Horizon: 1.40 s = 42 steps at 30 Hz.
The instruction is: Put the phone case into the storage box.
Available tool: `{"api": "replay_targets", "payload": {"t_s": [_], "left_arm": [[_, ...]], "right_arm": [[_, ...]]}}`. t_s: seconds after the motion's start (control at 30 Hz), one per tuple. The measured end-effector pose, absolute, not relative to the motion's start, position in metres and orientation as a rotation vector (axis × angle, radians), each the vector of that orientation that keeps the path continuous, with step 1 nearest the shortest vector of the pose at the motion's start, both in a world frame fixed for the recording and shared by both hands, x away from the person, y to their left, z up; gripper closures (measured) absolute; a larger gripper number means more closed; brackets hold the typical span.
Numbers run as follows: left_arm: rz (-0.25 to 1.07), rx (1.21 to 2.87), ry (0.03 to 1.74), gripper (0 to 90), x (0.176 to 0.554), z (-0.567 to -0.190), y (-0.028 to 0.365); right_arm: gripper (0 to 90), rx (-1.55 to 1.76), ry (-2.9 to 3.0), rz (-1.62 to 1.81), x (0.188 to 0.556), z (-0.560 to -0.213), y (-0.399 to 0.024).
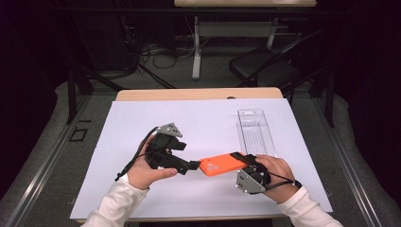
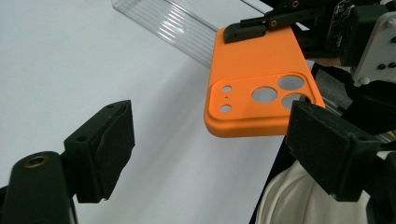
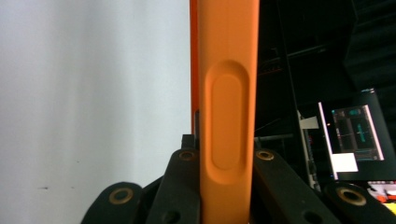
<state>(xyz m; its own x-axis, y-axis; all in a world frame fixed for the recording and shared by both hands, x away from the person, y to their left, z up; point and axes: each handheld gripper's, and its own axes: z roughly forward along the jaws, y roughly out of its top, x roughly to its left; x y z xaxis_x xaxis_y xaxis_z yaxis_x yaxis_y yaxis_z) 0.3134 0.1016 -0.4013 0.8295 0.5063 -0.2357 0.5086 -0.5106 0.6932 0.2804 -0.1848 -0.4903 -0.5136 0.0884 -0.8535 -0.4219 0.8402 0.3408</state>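
Note:
An orange phone case [image 1: 218, 165] with camera cut-outs hangs just above the white sheet [image 1: 198, 118]. My right gripper [image 1: 242, 160] is shut on its right end. In the right gripper view the case [image 3: 226, 93] stands edge-on between the jaws of the right gripper [image 3: 226, 156], its long button bump facing the camera. My left gripper [image 1: 193, 165] points at the case's camera end from the left, jaws wide apart. In the left gripper view the case [image 2: 254, 70] floats ahead of the left gripper [image 2: 212, 151], its corner close by the right-hand jaw and nothing pinched.
A clear plastic packaging tray [image 1: 255, 128] lies on the sheet behind the right hand, also seen as the ribbed clear tray [image 2: 182, 25]. The wooden table edge [image 1: 142, 94] runs along the back. A black chair [image 1: 265, 66] and cables stand beyond.

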Motion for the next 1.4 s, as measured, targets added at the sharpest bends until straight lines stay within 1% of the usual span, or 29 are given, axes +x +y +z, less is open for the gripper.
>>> {"api": "replay_targets", "payload": {"t_s": [0.83, 1.07, 1.3, 1.4], "left_arm": [[0.052, 2.169, 0.735, 16.8, 0.309, -0.397, 0.109], [0.033, 2.157, 0.736, 16.9, 0.310, -0.399, 0.108], [0.033, 2.181, 0.746, 24.9, 0.311, -0.407, 0.103], [0.042, 2.177, 0.750, 26.6, 0.311, -0.409, 0.102]], "right_arm": [[87.4, -0.003, 2.188, 0.857, 0.289, -0.486, -0.183], [87.4, 0.073, 2.223, 0.946, 0.293, -0.485, -0.184], [87.3, 0.110, 2.240, 0.996, 0.294, -0.485, -0.182], [87.3, 0.126, 2.246, 1.016, 0.295, -0.485, -0.181]]}}
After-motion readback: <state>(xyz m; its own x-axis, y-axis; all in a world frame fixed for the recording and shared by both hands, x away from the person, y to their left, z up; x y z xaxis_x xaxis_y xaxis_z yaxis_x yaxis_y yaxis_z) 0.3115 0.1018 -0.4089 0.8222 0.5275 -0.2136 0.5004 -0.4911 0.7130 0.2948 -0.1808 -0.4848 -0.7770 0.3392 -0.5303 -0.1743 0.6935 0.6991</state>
